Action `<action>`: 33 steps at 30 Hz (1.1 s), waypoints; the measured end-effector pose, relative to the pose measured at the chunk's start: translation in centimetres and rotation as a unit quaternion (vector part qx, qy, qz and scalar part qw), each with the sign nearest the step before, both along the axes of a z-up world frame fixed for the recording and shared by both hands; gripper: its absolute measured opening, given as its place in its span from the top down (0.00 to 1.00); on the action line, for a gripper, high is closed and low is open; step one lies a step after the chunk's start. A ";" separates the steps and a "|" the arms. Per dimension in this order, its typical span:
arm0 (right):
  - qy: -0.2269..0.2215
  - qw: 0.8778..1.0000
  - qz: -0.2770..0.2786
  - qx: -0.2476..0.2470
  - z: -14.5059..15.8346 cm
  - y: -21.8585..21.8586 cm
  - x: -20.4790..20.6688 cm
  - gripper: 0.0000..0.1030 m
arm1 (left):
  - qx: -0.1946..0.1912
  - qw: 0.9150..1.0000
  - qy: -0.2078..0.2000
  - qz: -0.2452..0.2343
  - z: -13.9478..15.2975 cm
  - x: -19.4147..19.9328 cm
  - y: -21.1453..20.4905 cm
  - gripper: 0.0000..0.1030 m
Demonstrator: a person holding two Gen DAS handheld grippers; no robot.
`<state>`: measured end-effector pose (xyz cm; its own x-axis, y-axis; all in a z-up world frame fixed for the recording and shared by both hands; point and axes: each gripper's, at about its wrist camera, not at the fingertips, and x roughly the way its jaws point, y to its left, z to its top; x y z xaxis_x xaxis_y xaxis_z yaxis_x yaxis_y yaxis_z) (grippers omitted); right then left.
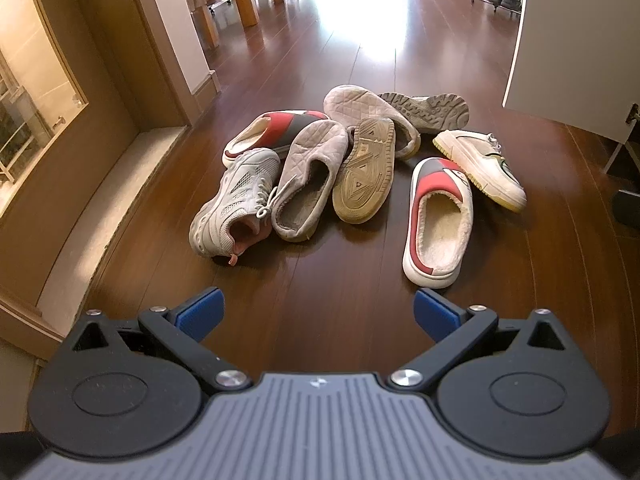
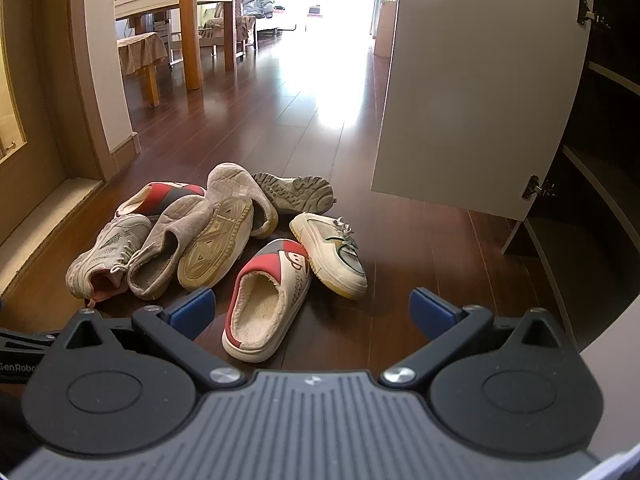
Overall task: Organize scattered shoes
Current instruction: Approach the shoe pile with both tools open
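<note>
A heap of shoes lies on the dark wooden floor (image 1: 320, 320) in front of both grippers. The left gripper (image 1: 318, 314) hangs above bare floor with its blue fingers spread wide and nothing between them. The right gripper (image 2: 312, 312) is likewise spread wide and empty, with the heel of a red and white slipper (image 2: 266, 304) lying below and between its fingers.

That slipper sits a little apart from the heap, opening upward. Just beside its toe stands a white sneaker (image 2: 330, 254) with yellowish sole. In the heap, a grey mesh sneaker (image 1: 236, 200) lies on the left, touching a grey quilted slipper (image 1: 308, 176). Next to that rests an upturned shoe (image 1: 366, 172) showing its tan sole, leaning on a second quilted slipper (image 1: 368, 114). Behind are another red and grey slipper (image 1: 276, 130) and a shoe with a grey treaded sole (image 1: 428, 110) turned up.

To the right stands an open white cupboard door (image 2: 480, 80) with dark shelves (image 2: 600, 120) behind it.
</note>
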<state>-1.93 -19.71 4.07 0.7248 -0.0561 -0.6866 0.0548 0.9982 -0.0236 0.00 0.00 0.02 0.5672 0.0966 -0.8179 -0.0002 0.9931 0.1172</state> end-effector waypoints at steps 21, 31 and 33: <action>0.004 1.000 0.003 0.001 -0.4 0.6 -0.7 0.00 | -0.003 1.000 0.006 0.013 -0.7 -0.3 0.9 0.01; 0.005 1.000 0.007 -0.001 -0.3 1.2 -0.3 0.00 | -0.003 1.000 0.004 0.016 -0.9 -1.0 1.0 0.01; 0.005 1.000 0.007 0.000 -0.4 1.1 -0.6 0.00 | -0.002 1.000 0.008 0.015 -0.5 -0.2 0.9 0.01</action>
